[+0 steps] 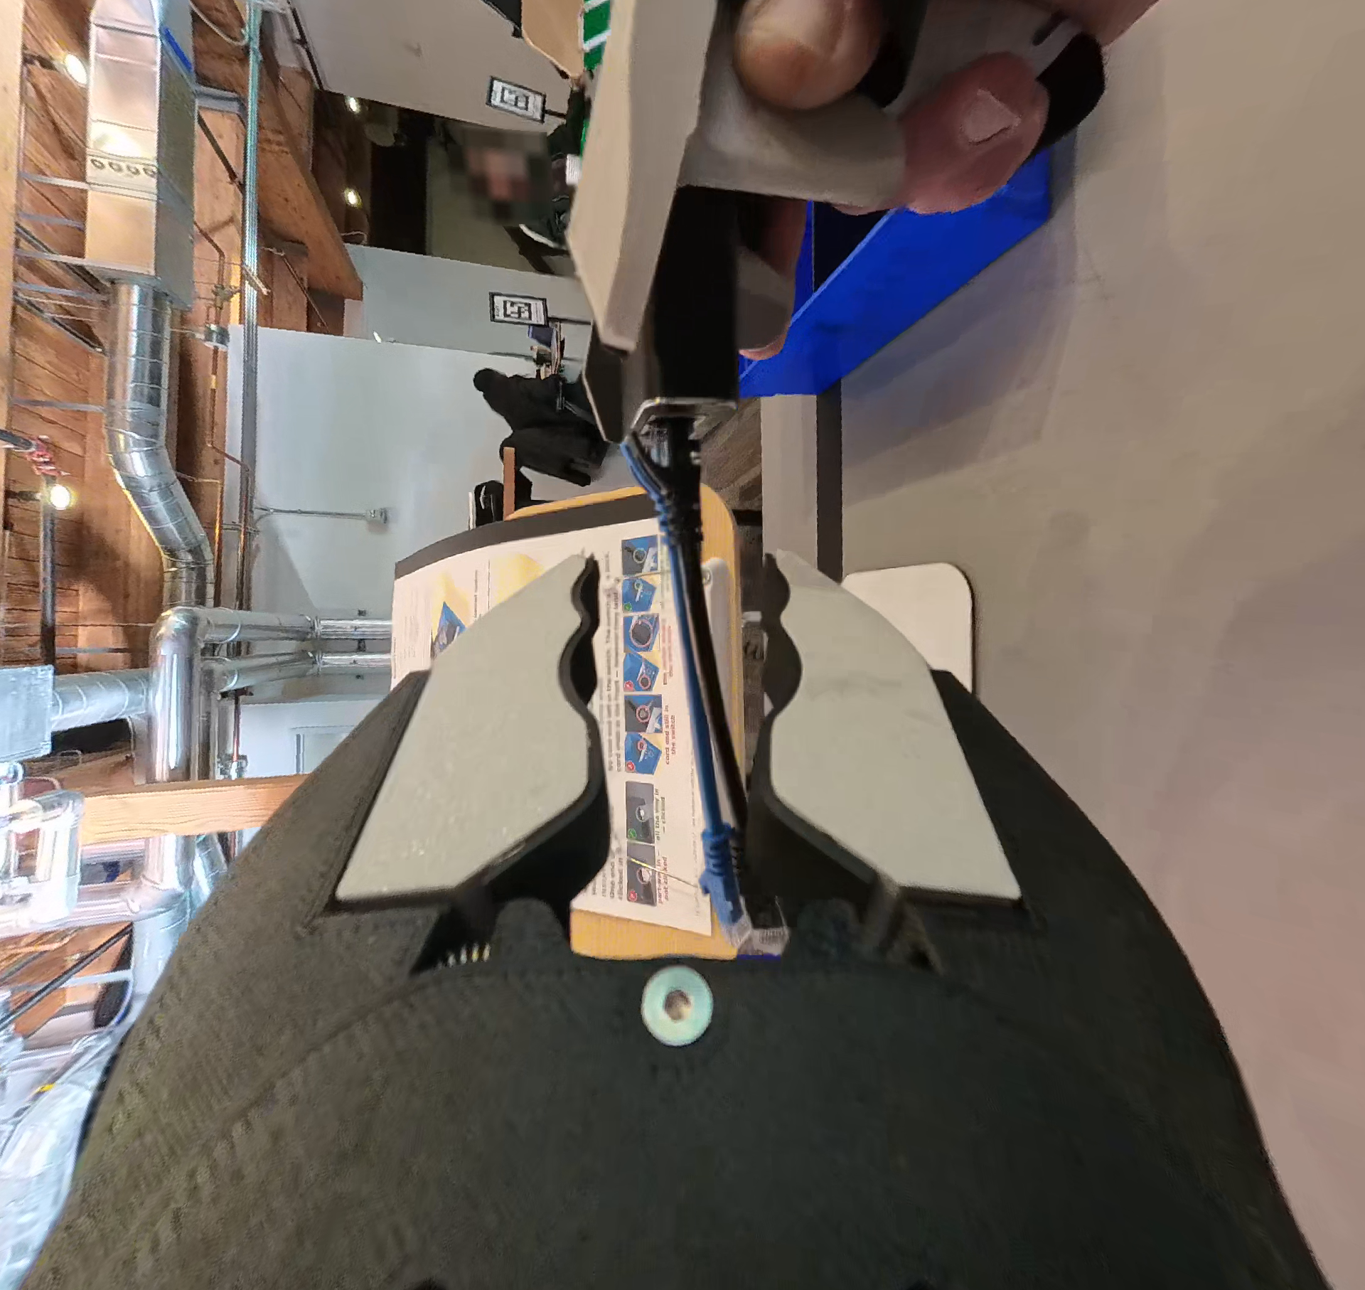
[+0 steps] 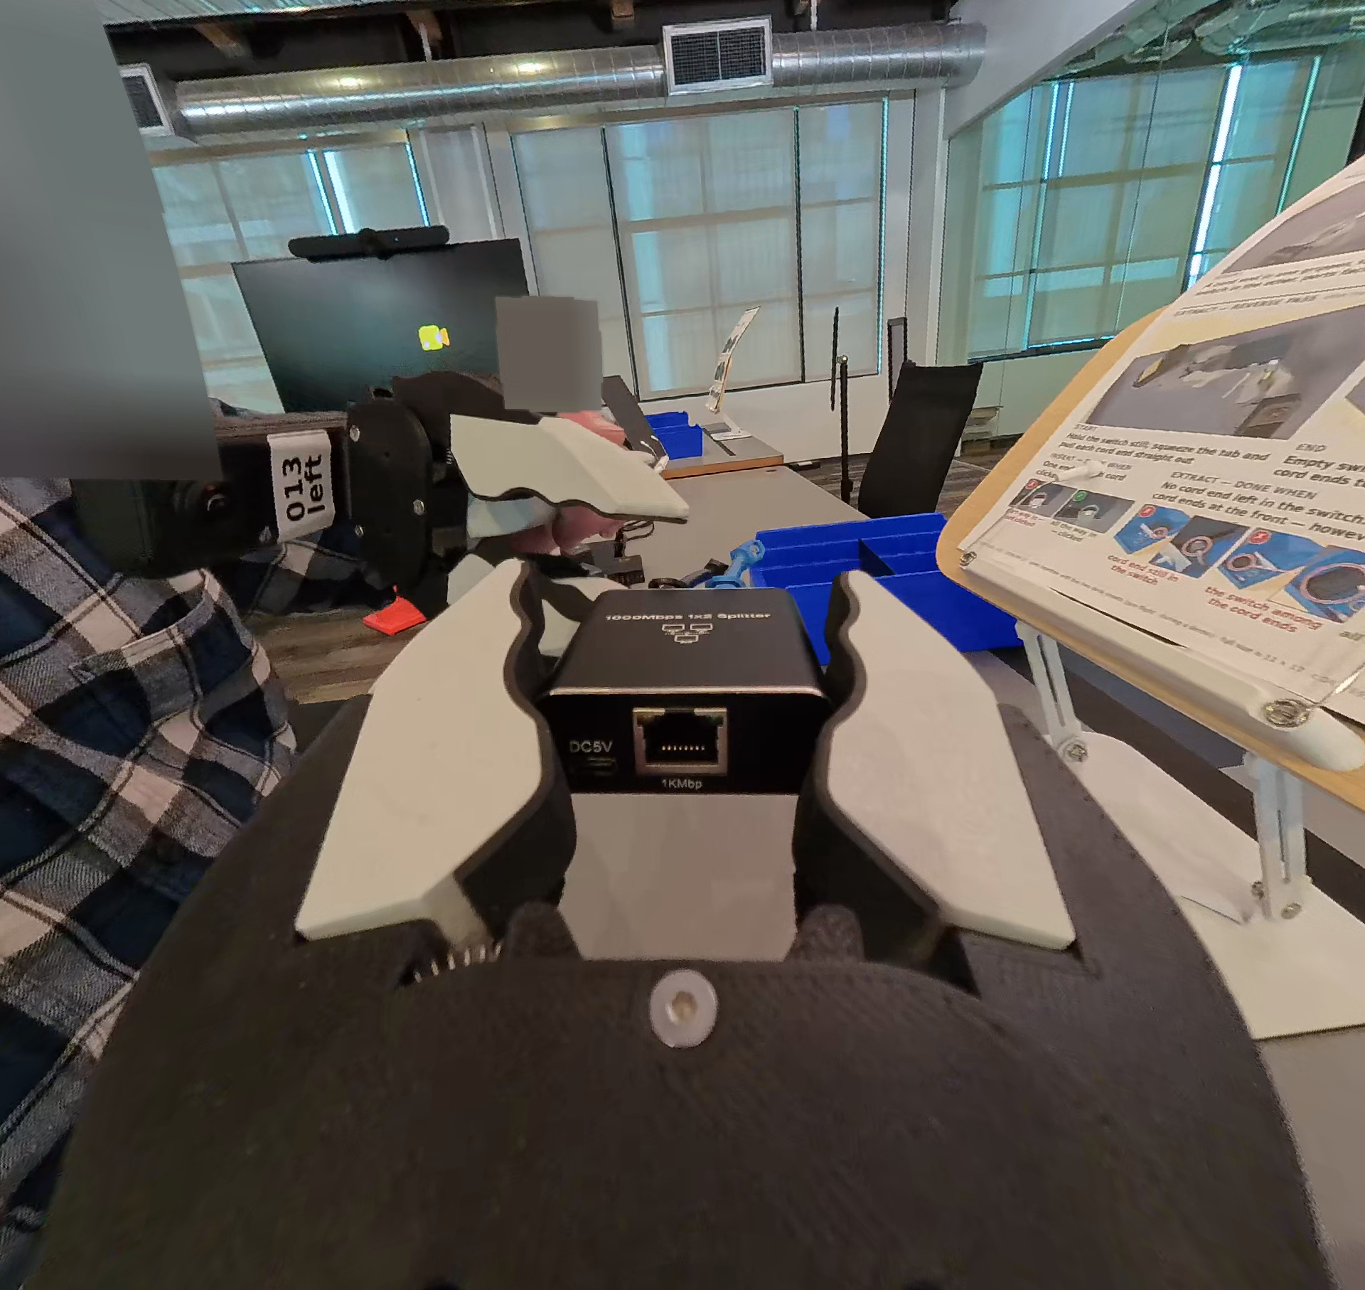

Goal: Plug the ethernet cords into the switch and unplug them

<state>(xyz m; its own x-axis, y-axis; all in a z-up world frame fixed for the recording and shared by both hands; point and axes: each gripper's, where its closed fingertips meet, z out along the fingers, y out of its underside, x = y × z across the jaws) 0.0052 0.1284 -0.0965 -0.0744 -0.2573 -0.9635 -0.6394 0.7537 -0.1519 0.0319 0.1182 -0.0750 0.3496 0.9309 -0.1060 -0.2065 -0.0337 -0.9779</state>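
Right wrist view: the right gripper (image 2: pixel 679 663) is clamping the black switch (image 2: pixel 683 671) at frame centre, pads pressing its sides. Left wrist view: the left gripper (image 1: pixel 679 626) is gaping narrowly, blue cord (image 1: pixel 690 663) and black cord (image 1: pixel 713 663) dangling untouched between its fingers.

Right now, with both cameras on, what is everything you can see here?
switch: one, black, clamped in the right gripper
blue cord: one, hanging from the switch
black cord: one, beside the blue cord
bin: one, blue, on the grey table
instruction board: one, wooden, on a stand at the right
screen: one, black, at the back
chair: one, black
left gripper: open around both cords
right gripper: holds the switch
hand: on the right gripper
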